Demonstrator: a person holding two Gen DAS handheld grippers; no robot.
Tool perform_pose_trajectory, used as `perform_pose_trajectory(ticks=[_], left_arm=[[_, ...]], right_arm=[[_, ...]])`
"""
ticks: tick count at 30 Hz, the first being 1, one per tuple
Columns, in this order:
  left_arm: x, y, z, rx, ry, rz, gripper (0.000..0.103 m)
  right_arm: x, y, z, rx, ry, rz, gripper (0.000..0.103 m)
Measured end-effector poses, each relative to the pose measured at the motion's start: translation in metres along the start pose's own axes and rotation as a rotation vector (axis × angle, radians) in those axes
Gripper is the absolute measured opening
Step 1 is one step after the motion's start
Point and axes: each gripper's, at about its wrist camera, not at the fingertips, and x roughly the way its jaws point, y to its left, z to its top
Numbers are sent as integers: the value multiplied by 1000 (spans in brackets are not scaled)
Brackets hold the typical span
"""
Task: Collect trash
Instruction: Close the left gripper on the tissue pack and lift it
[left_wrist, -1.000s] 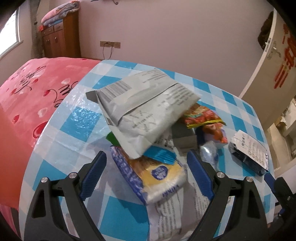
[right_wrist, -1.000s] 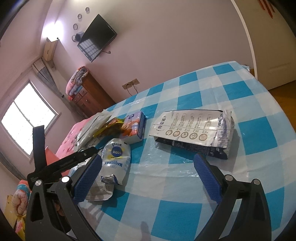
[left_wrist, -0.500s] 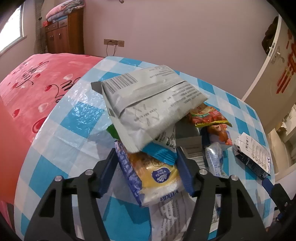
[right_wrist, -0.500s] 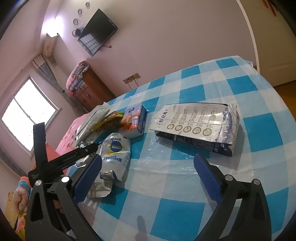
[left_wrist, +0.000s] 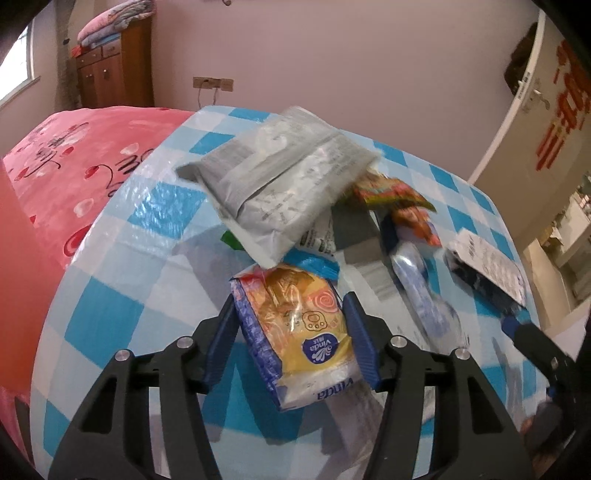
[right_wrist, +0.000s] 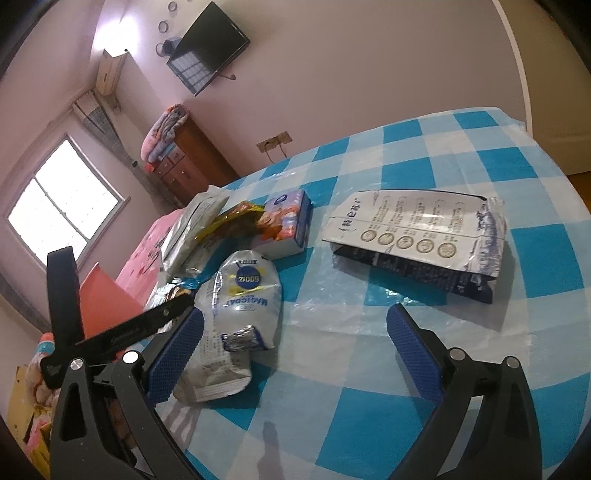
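Plastic cloth: blue-check cover on tabletop (left_wrist: 110, 310), trash scattered for collecting.
Tissue pack (left_wrist: 299, 332): nearest edge of pile, tilted, so taken first.
Left gripper (left_wrist: 291, 341): just been closing, pads clamped on tissue pack's sides.
Right gripper (right_wrist: 291, 354): jaws wide, empty, beside white pouch (right_wrist: 236, 314), likely next.

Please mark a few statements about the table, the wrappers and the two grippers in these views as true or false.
1. The left gripper is closed on the yellow Vinda tissue pack. True; its jaws have just been closing.
2. The right gripper holds the white milk powder bag. False: its jaws stand open and empty, with the bag lying beyond them.
3. The grey mailer bag lies on top of other wrappers. True.
4. The tablecloth is plain red. False: it is blue-and-white checked.
5. The white Magicbat pouch stands upright. False: it lies flat.
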Motion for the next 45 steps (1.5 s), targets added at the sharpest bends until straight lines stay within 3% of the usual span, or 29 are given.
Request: perform_pose_trajectory(ticks=[10,14,26,34,38,45], left_arm=[[-22,2,-27,28,23,-63,57],[-28,10,-35,18,31,-71,51],[-29,22,-42,11,29,-89,51],[-35,20,-41,30,11,-96,51],[-35,20,-40,33,14,-102,51],[-35,19,-40,40,19,-101,51]], right_arm=[[8,20,-7,-66,40,13,98],[12,31,-11,-108,51,6,98],[-2,-3,2,-38,11,-91,98],[-12,-1,28,-161,-36,-246,98],[2,-12,50,-234,26,-299,98],[25,-32,69,-283,101,-278,99]])
